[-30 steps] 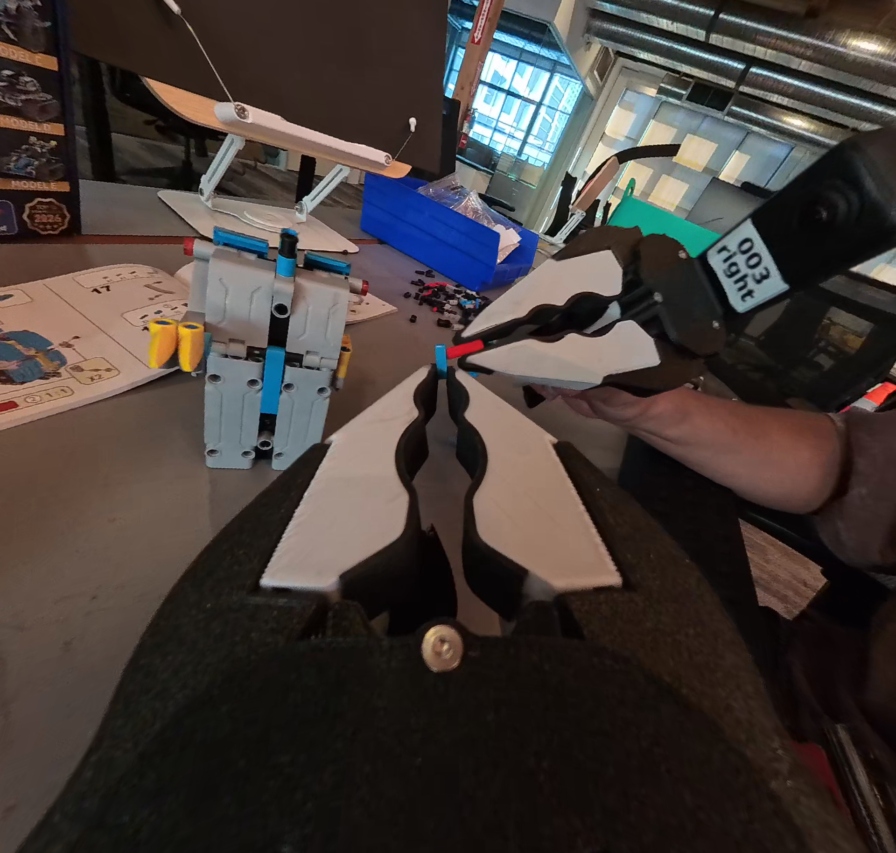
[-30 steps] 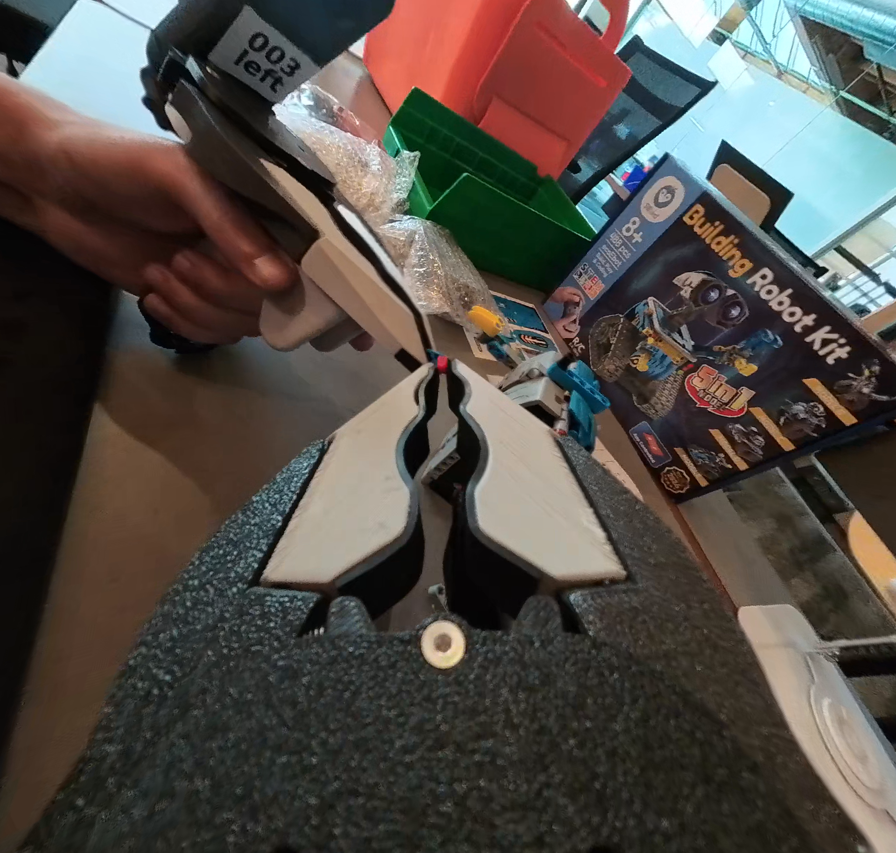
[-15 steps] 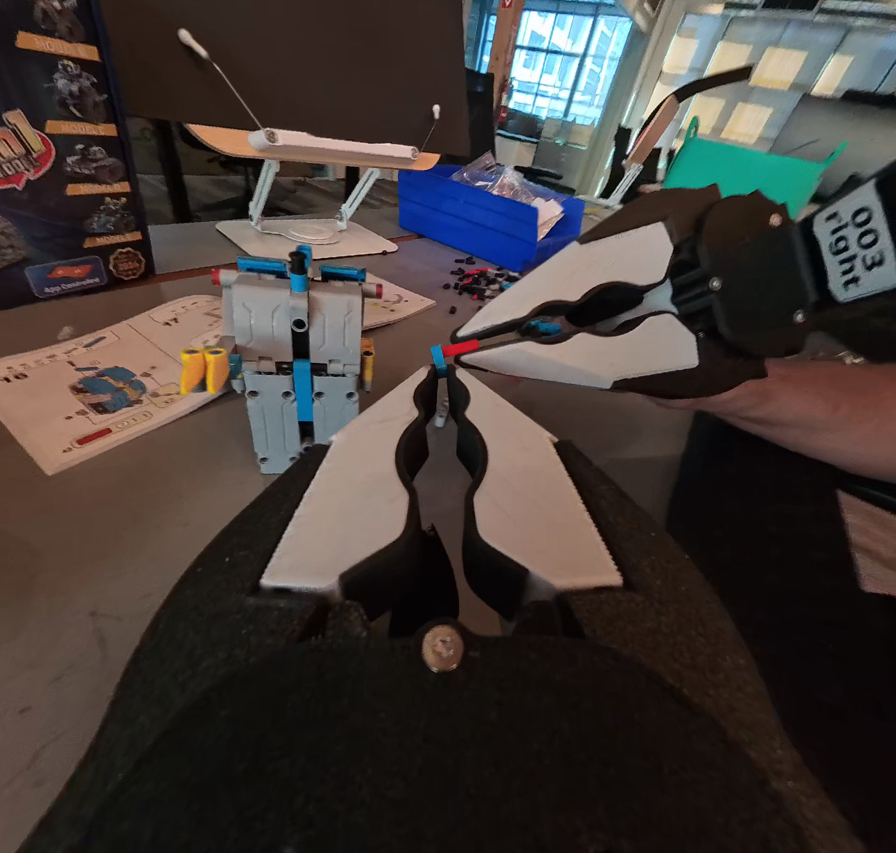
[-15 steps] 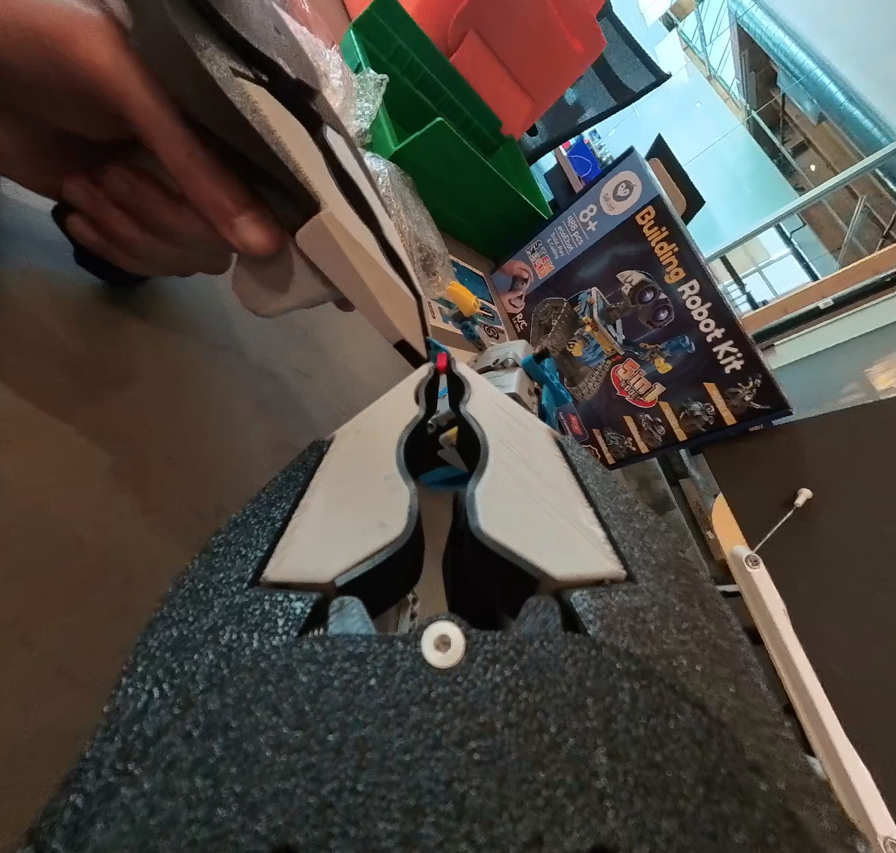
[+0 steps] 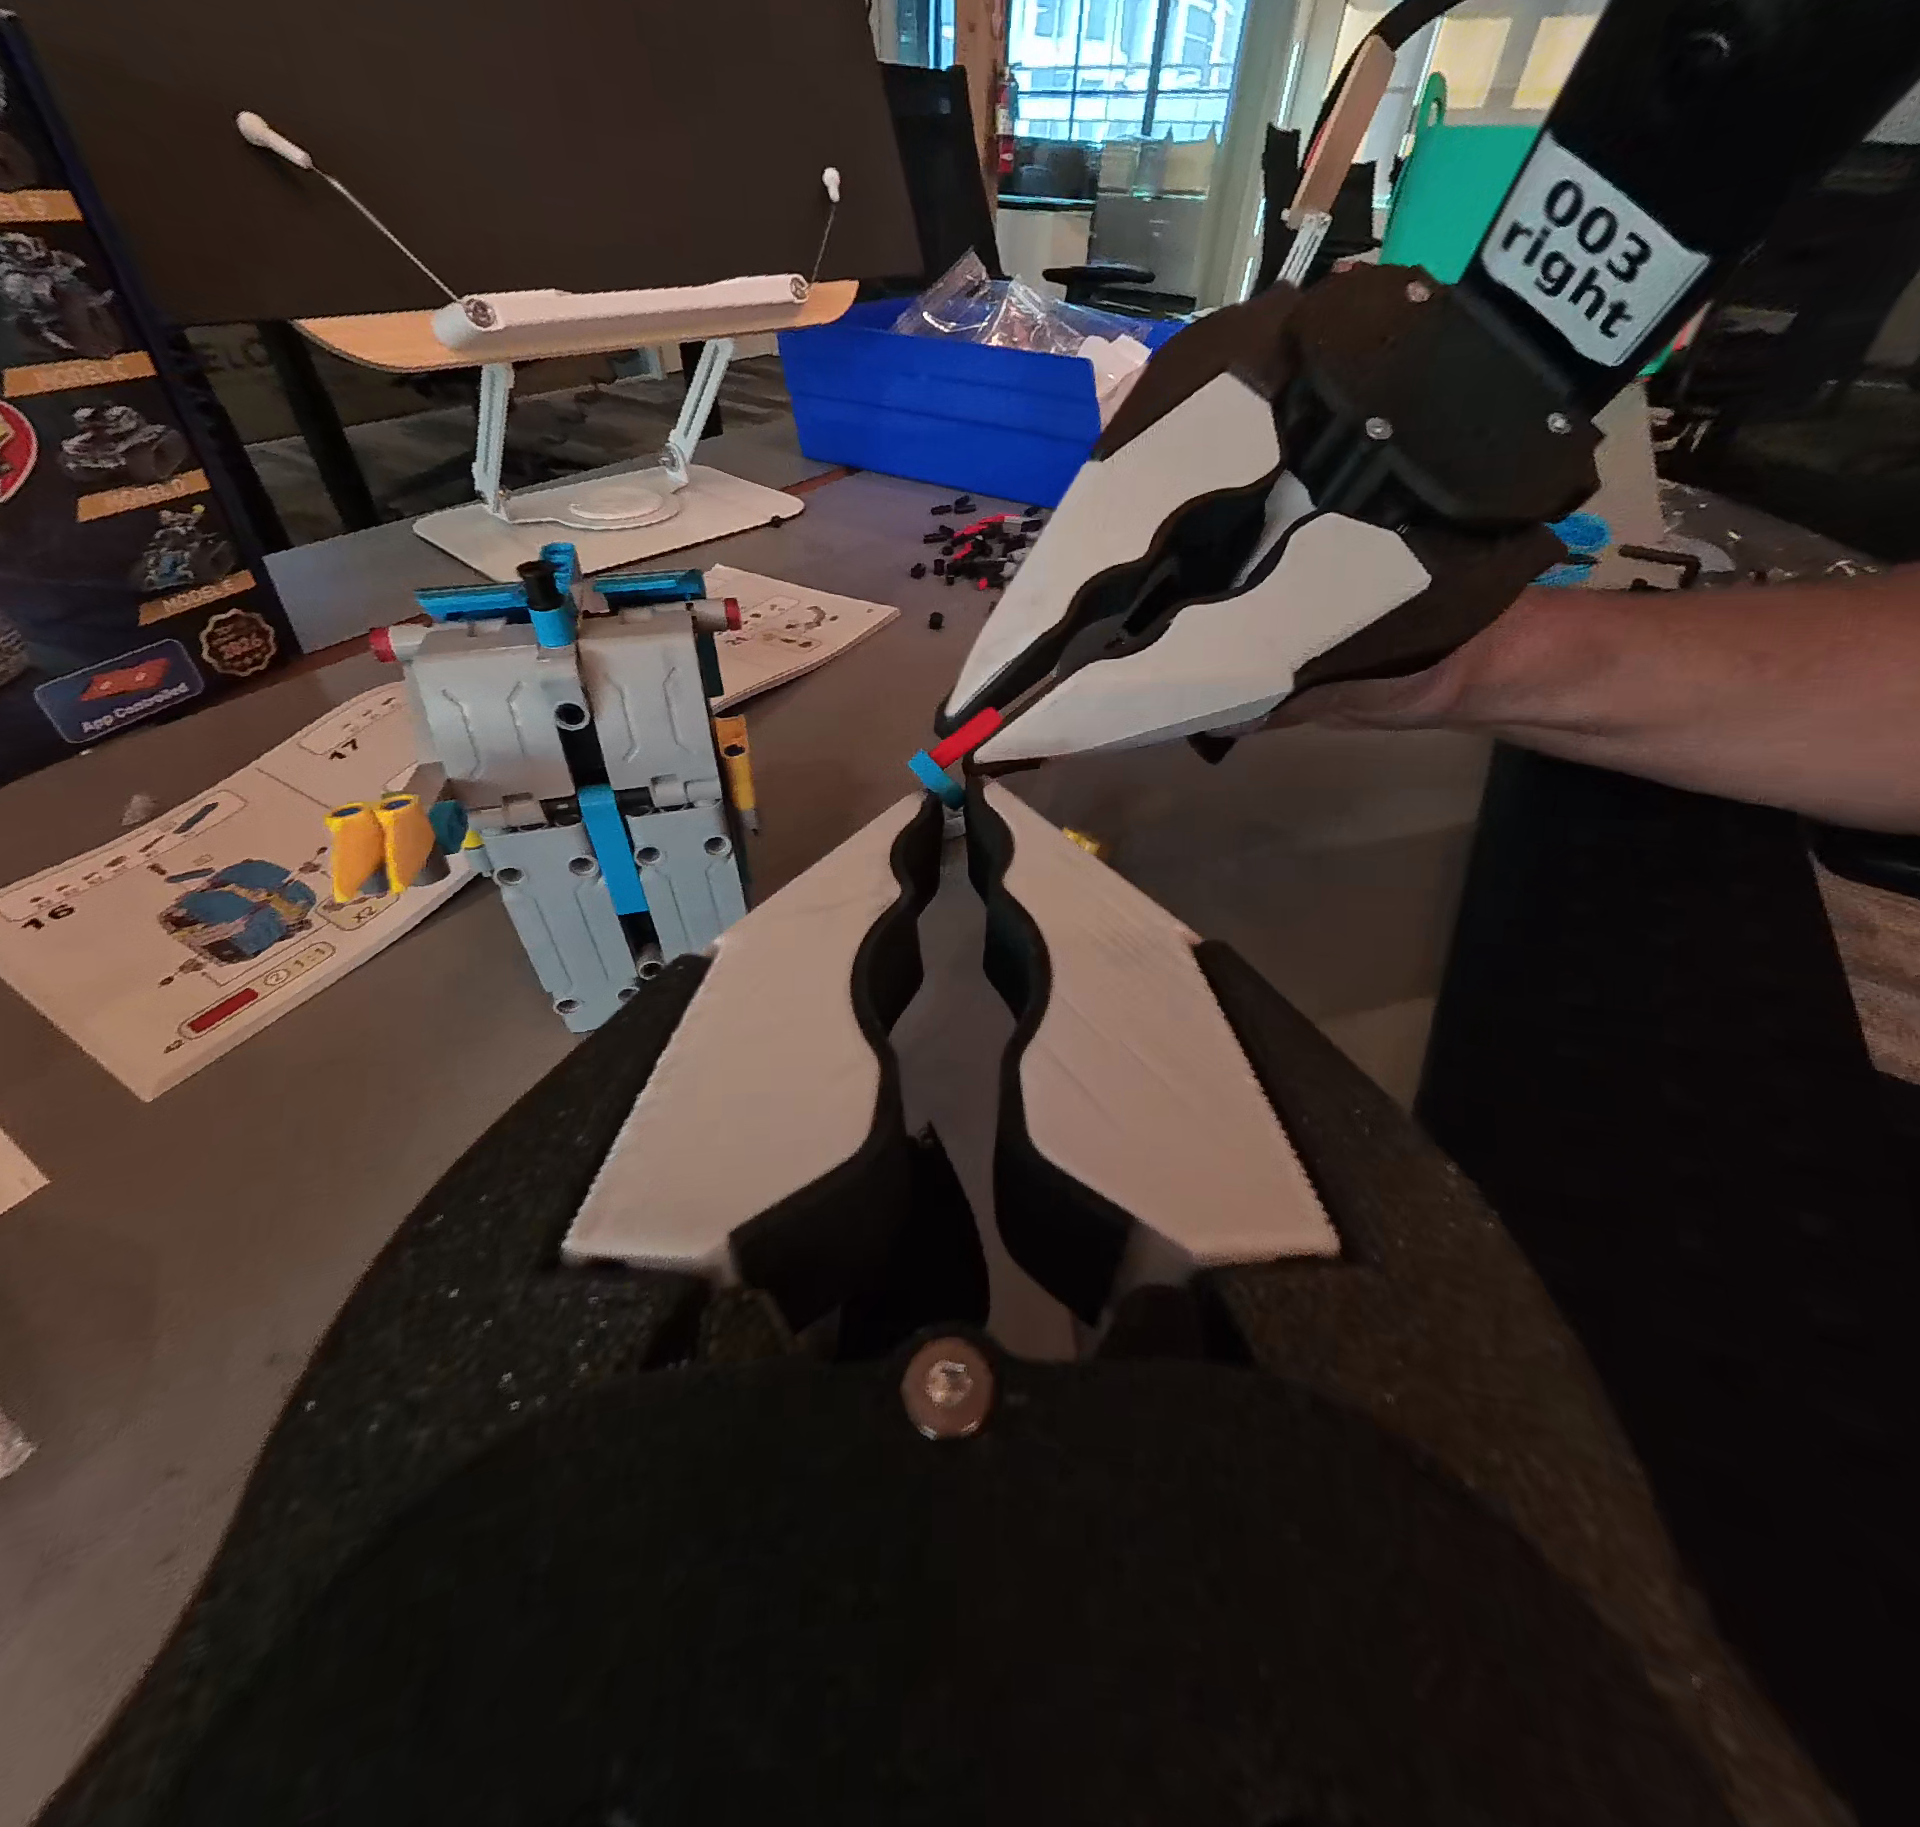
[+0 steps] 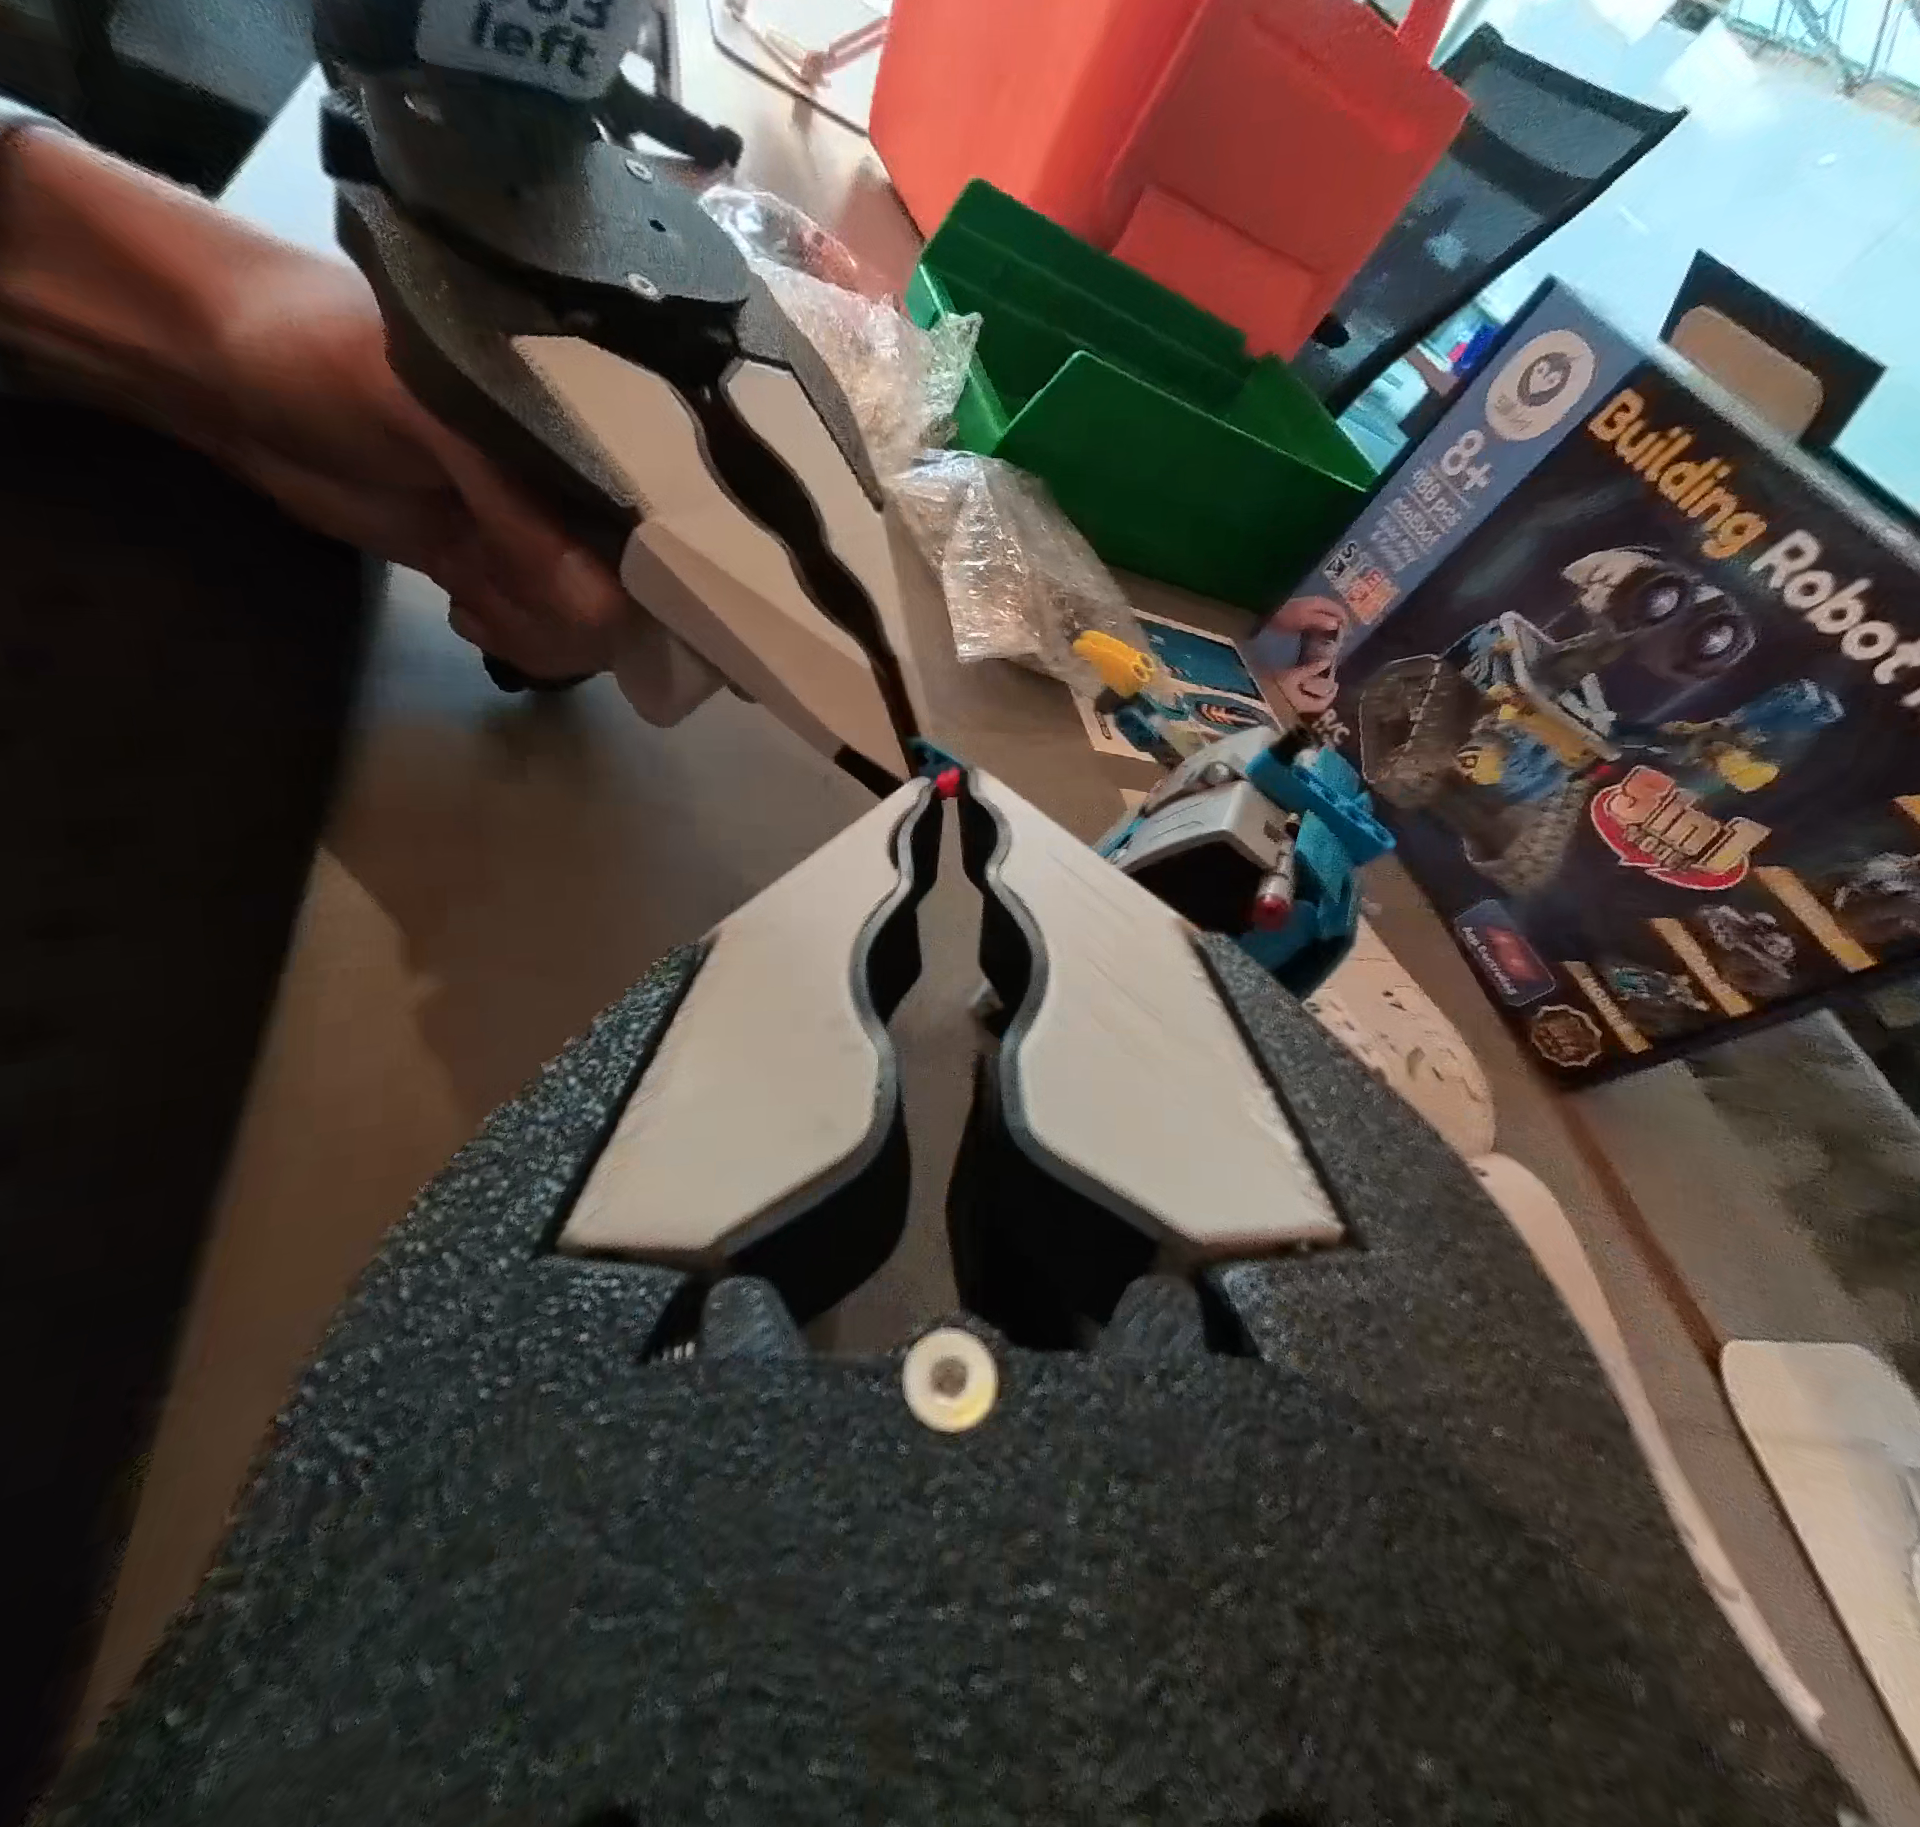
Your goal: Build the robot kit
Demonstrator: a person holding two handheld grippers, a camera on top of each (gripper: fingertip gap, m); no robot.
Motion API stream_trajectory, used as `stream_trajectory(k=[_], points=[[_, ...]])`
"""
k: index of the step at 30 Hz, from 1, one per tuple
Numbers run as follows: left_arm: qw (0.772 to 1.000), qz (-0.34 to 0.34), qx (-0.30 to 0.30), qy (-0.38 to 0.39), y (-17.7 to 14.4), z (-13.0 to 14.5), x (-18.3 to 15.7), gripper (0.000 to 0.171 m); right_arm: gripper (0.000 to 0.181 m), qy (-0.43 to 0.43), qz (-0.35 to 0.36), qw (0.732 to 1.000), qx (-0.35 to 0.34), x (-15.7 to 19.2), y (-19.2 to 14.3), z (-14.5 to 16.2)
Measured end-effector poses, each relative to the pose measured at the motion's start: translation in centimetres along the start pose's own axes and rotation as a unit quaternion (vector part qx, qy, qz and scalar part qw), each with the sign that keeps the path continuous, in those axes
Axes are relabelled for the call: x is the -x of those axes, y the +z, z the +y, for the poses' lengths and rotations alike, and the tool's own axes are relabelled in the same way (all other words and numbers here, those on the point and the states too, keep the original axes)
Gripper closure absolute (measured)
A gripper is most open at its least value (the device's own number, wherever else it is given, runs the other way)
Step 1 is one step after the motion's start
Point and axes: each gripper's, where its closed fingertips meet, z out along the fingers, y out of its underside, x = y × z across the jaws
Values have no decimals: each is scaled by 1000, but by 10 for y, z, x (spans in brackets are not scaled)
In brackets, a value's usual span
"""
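The grey and blue brick model is standing upright on the table, over the instruction sheet, left of both tools. Just right of the model, the left gripper is pinching a small blue piece, fingers nearly closed on it. Right of that, the right gripper is clamping a red pin, its tip touching the blue piece, seemingly to mate them

Blue piece mostly hidden between left gripper tips; kit box cut off by edge
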Motion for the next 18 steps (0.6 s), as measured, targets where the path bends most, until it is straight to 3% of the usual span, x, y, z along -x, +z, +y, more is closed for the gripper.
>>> stream_trajectory(k=[6, 13, 18], points=[[1000, 7, 4, 8, 0, 3, -1, 169, 177, 61, -39, 997, -12, 2, 1, 2], [1000, -4, 6, -18, 2, 5, 7, 169, 176, 75, -31, 997, -2, -1, 3, 3], [999, 5, 0, -51, 5, 3, 3, 169, 177, -5, 14, 1000, 9, -1, 4, 1]])
